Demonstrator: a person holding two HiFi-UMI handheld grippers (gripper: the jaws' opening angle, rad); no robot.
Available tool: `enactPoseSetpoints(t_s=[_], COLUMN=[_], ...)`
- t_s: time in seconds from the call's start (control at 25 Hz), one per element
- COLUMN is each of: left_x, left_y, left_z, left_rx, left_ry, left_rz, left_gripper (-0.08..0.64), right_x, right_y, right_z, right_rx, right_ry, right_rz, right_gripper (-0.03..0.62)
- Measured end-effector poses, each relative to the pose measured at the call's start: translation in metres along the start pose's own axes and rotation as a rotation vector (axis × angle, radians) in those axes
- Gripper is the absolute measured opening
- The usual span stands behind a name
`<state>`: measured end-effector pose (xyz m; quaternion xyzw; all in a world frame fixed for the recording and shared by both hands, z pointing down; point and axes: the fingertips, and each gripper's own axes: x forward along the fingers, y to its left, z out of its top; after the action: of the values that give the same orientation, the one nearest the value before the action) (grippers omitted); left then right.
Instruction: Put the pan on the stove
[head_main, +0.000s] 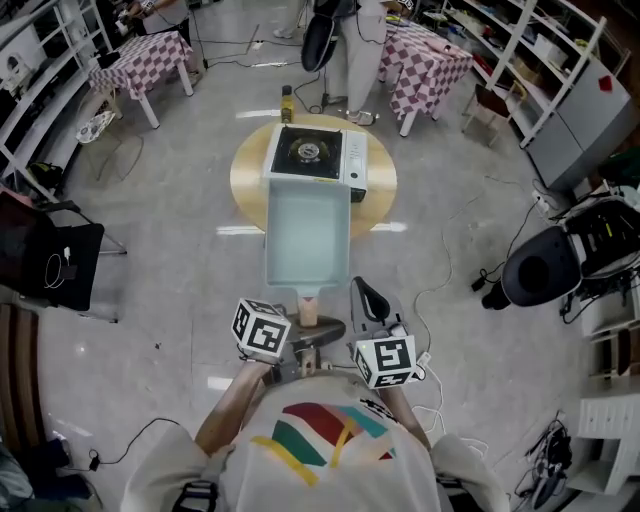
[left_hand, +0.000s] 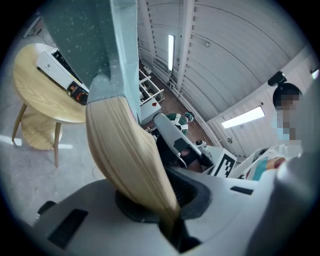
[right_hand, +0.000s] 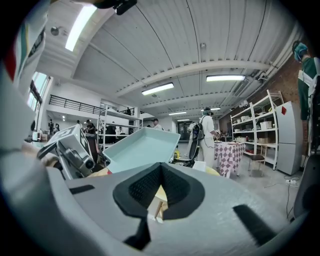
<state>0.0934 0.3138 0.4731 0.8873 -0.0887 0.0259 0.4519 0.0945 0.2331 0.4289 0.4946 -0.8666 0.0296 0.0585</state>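
The pan (head_main: 307, 238), a pale blue-green rectangular one, is held off the floor. Its far end is seen over the near rim of the round wooden table (head_main: 382, 186), just in front of the stove (head_main: 312, 155). It is not set on the burner, and whether it touches the stove cannot be told.

In the head view, the left gripper (head_main: 300, 342) is seen at the lower left, with its jaws closed on the pan's wooden handle (head_main: 309, 311). Just to the right of the handle the right gripper (head_main: 368, 298) is held beside the pan's near right corner, apart from it. A small bottle (head_main: 287, 104) stands on the floor beyond the table, left of the stove.

In the left gripper view, the table (left_hand: 35, 85) and the stove (left_hand: 57, 70) are shown at the left, under the pan's underside (left_hand: 85, 35). The handle (left_hand: 130, 150) runs down into the left gripper (left_hand: 165, 210), whose jaws are pressed tight on it. The right gripper (left_hand: 175, 135) is seen beyond.

In the right gripper view, the left gripper (right_hand: 72, 150) appears at the left and the pan (right_hand: 137, 150) at the middle. The jaws of the right gripper (right_hand: 159, 192) are brought together with nothing held between them. A person (right_hand: 206, 132) with a backpack is seen standing at the right, beside a checkered table (right_hand: 227, 152).
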Motion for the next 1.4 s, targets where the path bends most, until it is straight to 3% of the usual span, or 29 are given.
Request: enactPoseSetpoints(t_s=[0.24, 0.6, 0.96, 1.16, 1.4], left_x=[0.013, 0.036, 0.054, 0.059, 0.057], left_y=[0.005, 0.011, 0.027, 0.045, 0.070], left_z=[0.010, 0.028, 0.037, 0.059, 0.091], left_rx=[-0.037, 0.091, 0.115, 0.091, 0.073], left_ry=[-0.027, 0.081, 0.143, 0.120, 0.093], left_rz=[-0.006, 0.013, -0.009, -0.038, -0.036], left_gripper=[0.011, 0.011, 0.011, 0.011, 0.011], right_x=[-0.005, 0.020, 0.038, 0.059, 0.080], right_y=[0.000, -0.033, -0.059, -0.075, -0.109], right_z=[-0.007, 0.004, -0.004, -0.003, -0.001], right_rx=[-0.008, 0.054, 0.086, 0.079, 0.111], right_ry=[0.030, 0.003, 0.012, 0.006, 0.006], right_rz=[0.037, -0.004, -0.049, -0.048, -0.112], right_gripper=[0.000, -0.002, -0.001, -0.002, 0.000])
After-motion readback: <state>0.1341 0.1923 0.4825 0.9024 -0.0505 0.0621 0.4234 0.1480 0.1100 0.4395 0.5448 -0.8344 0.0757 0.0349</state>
